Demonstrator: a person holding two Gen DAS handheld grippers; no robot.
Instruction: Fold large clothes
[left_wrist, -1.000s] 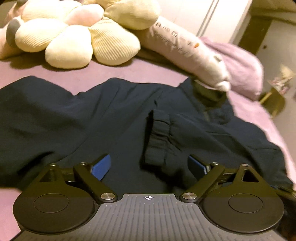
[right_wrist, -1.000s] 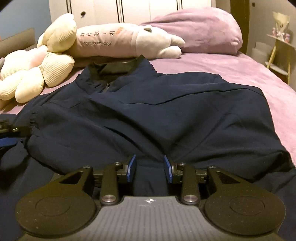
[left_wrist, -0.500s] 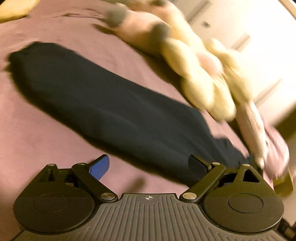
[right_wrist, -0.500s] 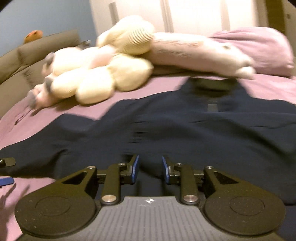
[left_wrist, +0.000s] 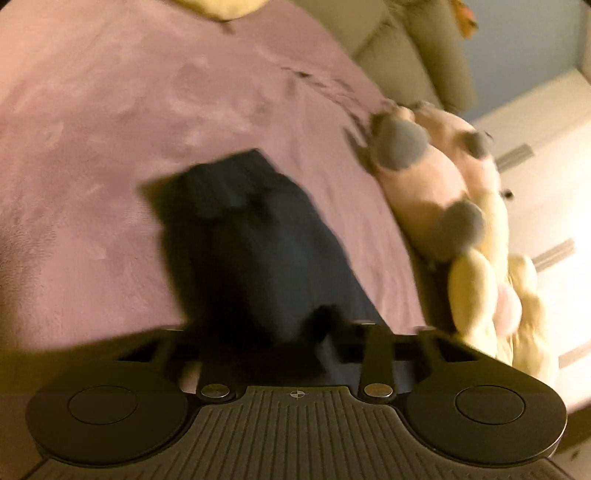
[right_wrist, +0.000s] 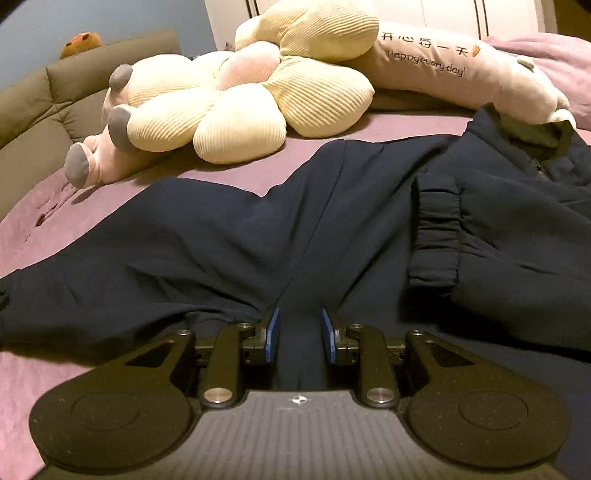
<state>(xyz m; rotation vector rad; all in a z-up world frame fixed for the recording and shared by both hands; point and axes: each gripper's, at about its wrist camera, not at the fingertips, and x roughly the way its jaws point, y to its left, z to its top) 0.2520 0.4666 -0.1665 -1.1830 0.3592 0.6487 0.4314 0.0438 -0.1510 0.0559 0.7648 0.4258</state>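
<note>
left wrist view: left gripper (left_wrist: 295, 343) jaws just closed on jacket sleeve (left_wrist: 255, 240); right gripper (right_wrist: 299, 332) jaws pinch jacket fold.

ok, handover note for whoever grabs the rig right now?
Left gripper: fingers just closed, shut on the outstretched sleeve, short of its cuff; view blurred.
Right gripper: shut on a fold of the jacket.
Jacket lies on the bed, collar by the plush toys.
Done: other sleeve folded across the chest.
Left: probably fold this sleeve in, then the body.
</note>
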